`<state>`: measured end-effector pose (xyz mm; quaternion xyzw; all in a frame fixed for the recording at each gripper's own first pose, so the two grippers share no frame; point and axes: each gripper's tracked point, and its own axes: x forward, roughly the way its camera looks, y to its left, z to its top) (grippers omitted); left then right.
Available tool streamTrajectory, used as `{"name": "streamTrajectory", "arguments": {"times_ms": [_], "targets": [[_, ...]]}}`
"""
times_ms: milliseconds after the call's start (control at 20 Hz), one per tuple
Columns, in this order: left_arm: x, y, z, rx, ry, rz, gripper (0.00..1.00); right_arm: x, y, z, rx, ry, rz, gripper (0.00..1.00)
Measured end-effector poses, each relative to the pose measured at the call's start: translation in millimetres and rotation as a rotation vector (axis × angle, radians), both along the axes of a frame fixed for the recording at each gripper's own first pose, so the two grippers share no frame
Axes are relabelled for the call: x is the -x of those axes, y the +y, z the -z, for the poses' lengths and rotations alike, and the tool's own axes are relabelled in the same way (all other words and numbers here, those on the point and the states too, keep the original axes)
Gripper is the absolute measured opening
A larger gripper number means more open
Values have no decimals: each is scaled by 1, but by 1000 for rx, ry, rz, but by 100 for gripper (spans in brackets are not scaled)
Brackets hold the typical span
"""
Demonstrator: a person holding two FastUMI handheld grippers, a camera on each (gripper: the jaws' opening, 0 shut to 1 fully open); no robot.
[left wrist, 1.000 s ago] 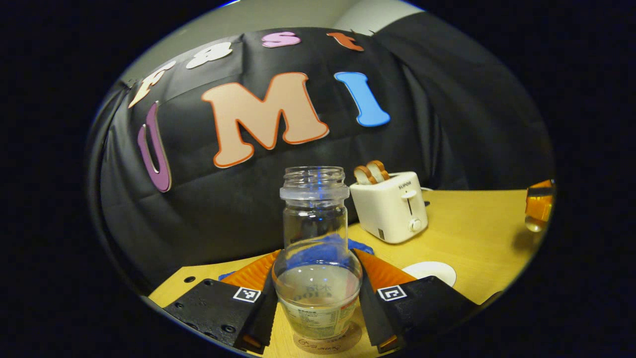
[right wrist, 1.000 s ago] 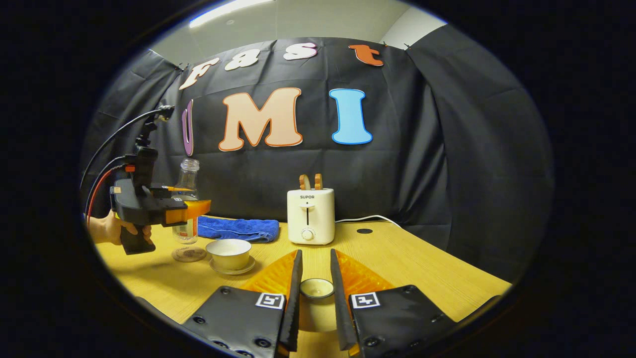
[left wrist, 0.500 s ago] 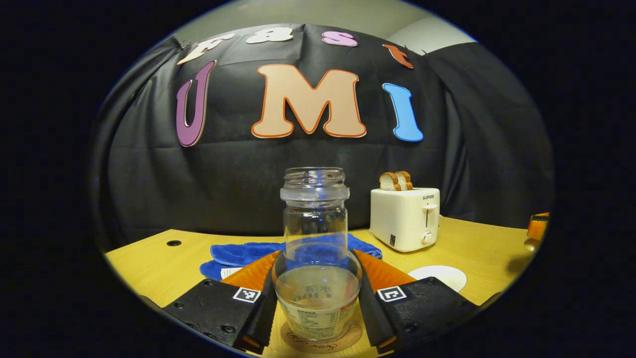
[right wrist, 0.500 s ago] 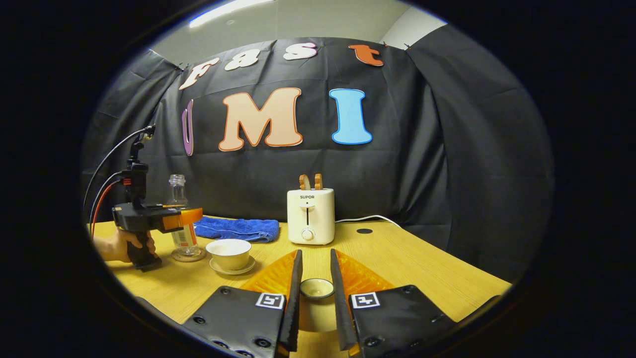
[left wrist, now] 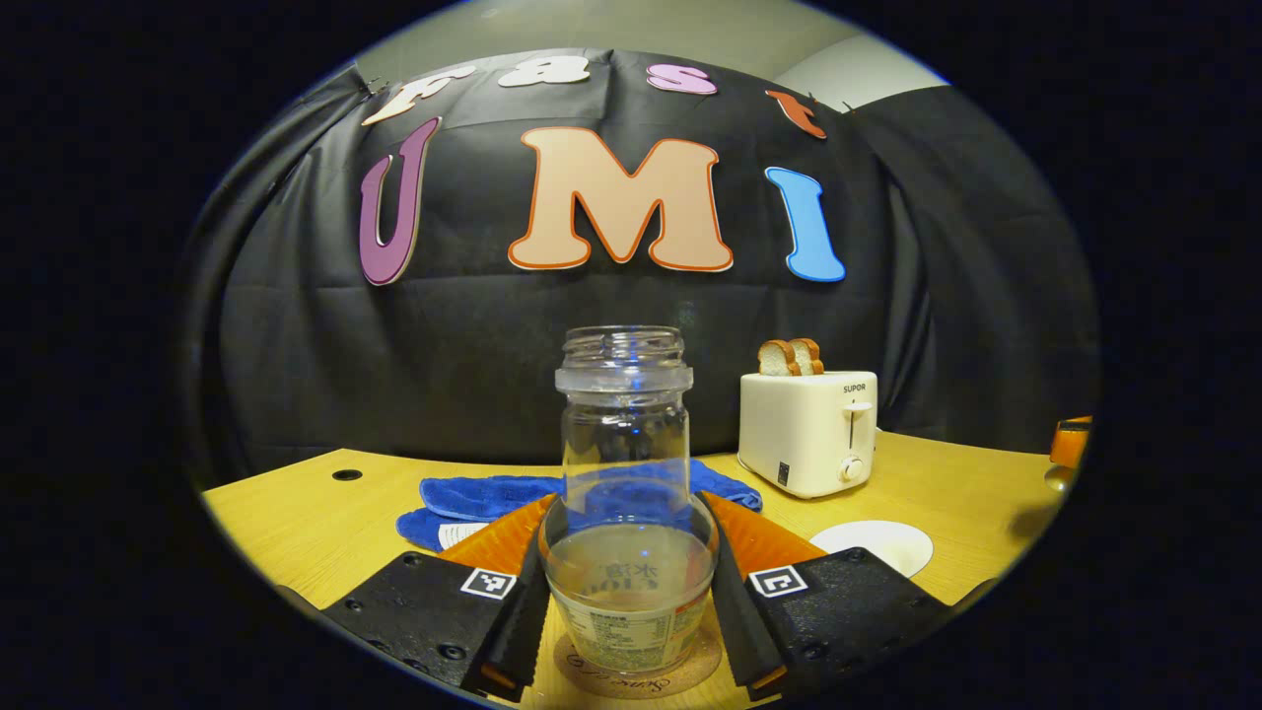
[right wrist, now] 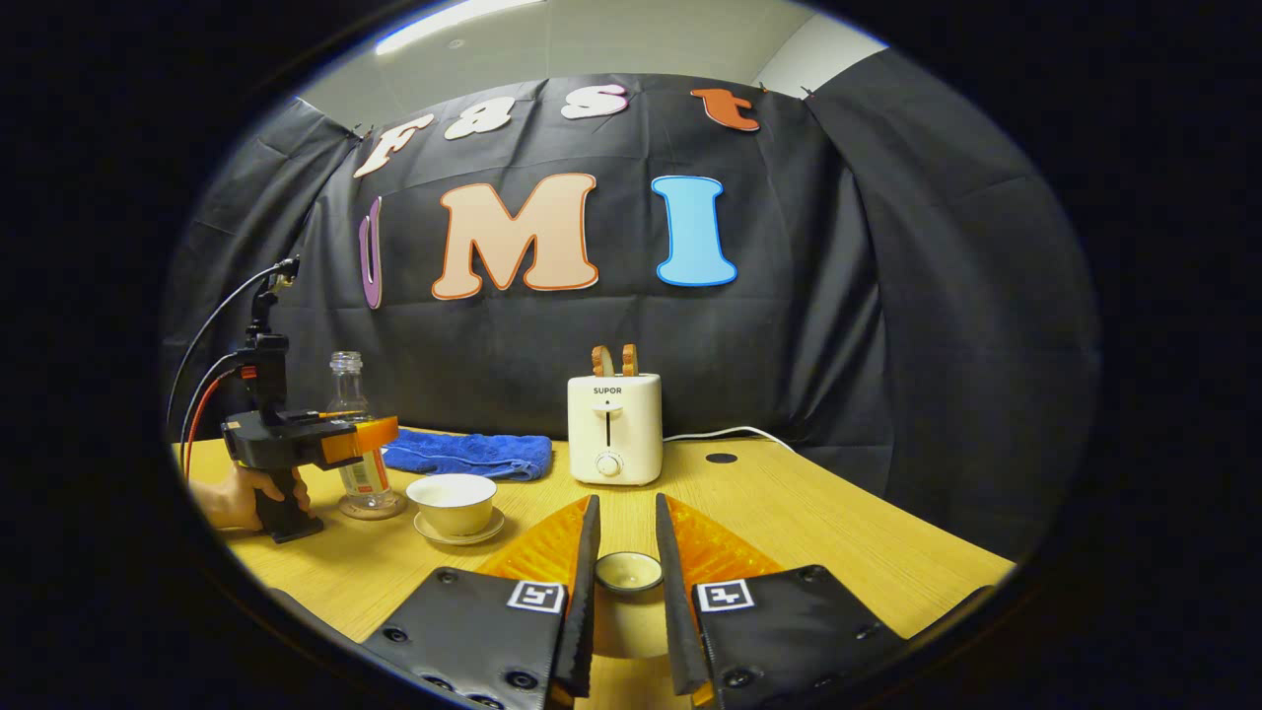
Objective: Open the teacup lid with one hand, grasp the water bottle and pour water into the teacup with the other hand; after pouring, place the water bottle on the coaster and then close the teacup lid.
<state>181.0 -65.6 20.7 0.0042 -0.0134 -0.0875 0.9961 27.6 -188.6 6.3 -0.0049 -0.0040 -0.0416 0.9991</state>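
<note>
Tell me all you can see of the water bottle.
The water bottle is clear, glass or plastic by its look, with a threaded neck and no cap. It stands upright on a round brown coaster, partly filled with water, a printed label low on its body. The left tool has a finger against each side of it. In the right gripper view it stands left of the teacup.

water bottle (left wrist: pixel 628 513) on coaster (left wrist: pixel 636 667) | towel (left wrist: pixel 473 496) behind | toaster (left wrist: pixel 808 432) right | teacup (right wrist: pixel 453 501) probably beside bottle

clear uncapped water bottle (left wrist: pixel 627 493) upright on coaster (left wrist: pixel 636 671), open teacup (right wrist: pixel 453 502) beside, lid (right wrist: pixel 628 572) apart
</note>
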Motion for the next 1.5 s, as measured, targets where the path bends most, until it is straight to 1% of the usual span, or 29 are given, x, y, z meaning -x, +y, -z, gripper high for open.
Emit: {"name": "streamTrajectory", "arguments": {"times_ms": [100,200,400,450,550,600,700,800,850,1050,1200,1450,1500], "targets": [[2,1,4,1,26,2,71,0,0,-1,1,-2,0,34],[3,1,7,1,25,2,73,0,1,0,-1,-1,-6,34],[4,6,6,4,20,-20,75,-3,18,0,-2,1,-62,35],[5,10,5,3,20,-31,84,-5,22,1,-3,3,-72,34],[6,12,6,4,20,-46,99,-12,40,3,-4,7,-119,34],[7,14,7,3,25,-53,96,-16,50,3,-4,8,-147,35],[12,14,6,4,27,-57,96,-24,69,4,-6,11,-195,34],[20,18,8,5,27,-65,96,-30,82,4,-8,13,-220,35],[27,21,7,8,25,-74,96,-34,86,4,-7,13,-228,34],[64,27,5,4,18,-64,97,-52,113,7,-10,17,-277,35],[95,48,5,5,20,-111,97,-68,128,8,-11,18,-288,34],[146,60,6,8,17,-90,96,-92,148,9,-12,19,-285,34],[154,63,5,7,14,-89,99,-98,151,10,-12,22,-285,35]]}}
